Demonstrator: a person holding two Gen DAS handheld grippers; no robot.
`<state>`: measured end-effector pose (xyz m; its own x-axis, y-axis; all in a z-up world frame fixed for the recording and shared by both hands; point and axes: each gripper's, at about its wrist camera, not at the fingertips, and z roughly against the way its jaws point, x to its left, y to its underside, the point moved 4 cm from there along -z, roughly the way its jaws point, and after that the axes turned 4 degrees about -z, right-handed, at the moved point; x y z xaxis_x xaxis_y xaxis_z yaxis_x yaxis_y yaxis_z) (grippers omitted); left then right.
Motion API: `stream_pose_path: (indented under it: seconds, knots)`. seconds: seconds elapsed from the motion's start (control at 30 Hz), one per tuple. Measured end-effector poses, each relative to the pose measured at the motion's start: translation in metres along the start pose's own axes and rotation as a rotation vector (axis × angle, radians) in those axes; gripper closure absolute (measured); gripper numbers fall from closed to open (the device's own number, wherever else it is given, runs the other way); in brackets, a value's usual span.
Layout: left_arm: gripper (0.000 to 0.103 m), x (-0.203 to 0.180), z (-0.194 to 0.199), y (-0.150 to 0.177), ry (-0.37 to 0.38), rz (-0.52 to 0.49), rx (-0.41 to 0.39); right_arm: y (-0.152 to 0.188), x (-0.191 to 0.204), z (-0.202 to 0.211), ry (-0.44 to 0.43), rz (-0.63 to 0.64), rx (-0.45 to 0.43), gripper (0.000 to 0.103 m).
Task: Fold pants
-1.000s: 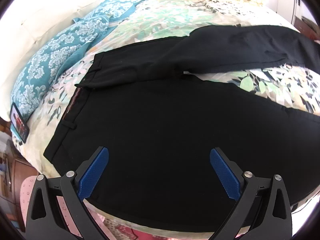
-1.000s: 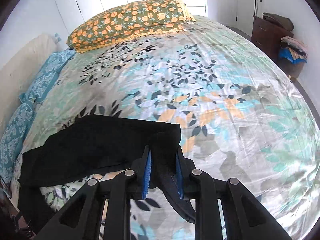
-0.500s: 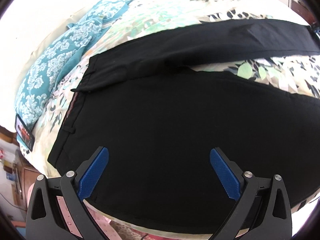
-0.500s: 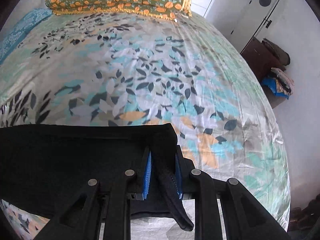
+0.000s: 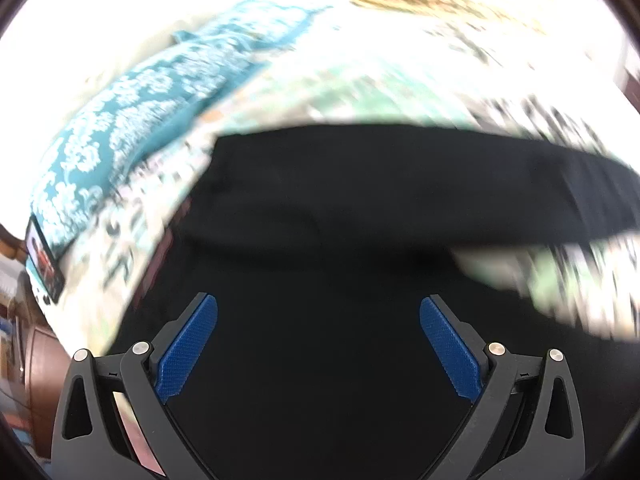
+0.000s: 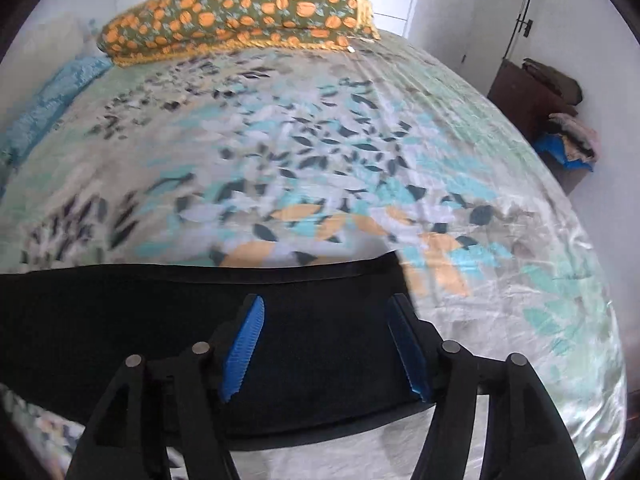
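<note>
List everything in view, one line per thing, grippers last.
pants: one, black, spread on the bed, one leg end under the right gripper.
bedsheet: one, leaf print in teal, orange and grey, covers the bed.
orange-print pillow: one, green with orange, far end of the bed.
teal pillow: one, teal and white, the bed's left edge.
phone: one, dark, beside the teal pillow.
cabinet: one, brown, by the wall, clothes piled there.
left gripper: open above the pants.
right gripper: jaws just opened, leg end released.
</note>
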<state>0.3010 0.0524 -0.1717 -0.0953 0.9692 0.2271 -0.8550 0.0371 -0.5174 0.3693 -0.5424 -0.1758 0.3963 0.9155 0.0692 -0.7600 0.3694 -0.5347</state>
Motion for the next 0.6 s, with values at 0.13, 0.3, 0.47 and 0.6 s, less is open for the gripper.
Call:
stream_pose_path:
  seconds: [0.13, 0.3, 0.47, 0.6]
  knots:
    - [0.001, 0.002, -0.056, -0.032, -0.144, -0.029, 0.003, 0.034, 0.029, -0.019, -0.109, -0.019, 0.094, 0.028]
    - [0.0, 0.016, -0.102, -0.017, -0.125, 0.005, 0.06, 0.056, 0.005, -0.044, 0.009, -0.086, 0.126, 0.028]
    - [0.001, 0.018, -0.061, -0.022, -0.089, 0.001, 0.043, 0.063, -0.013, 0.012, -0.035, -0.164, 0.096, 0.028]
    - [0.001, 0.012, -0.022, -0.005, -0.005, -0.017, 0.004, 0.106, -0.047, 0.076, -0.153, -0.353, 0.106, 0.025]
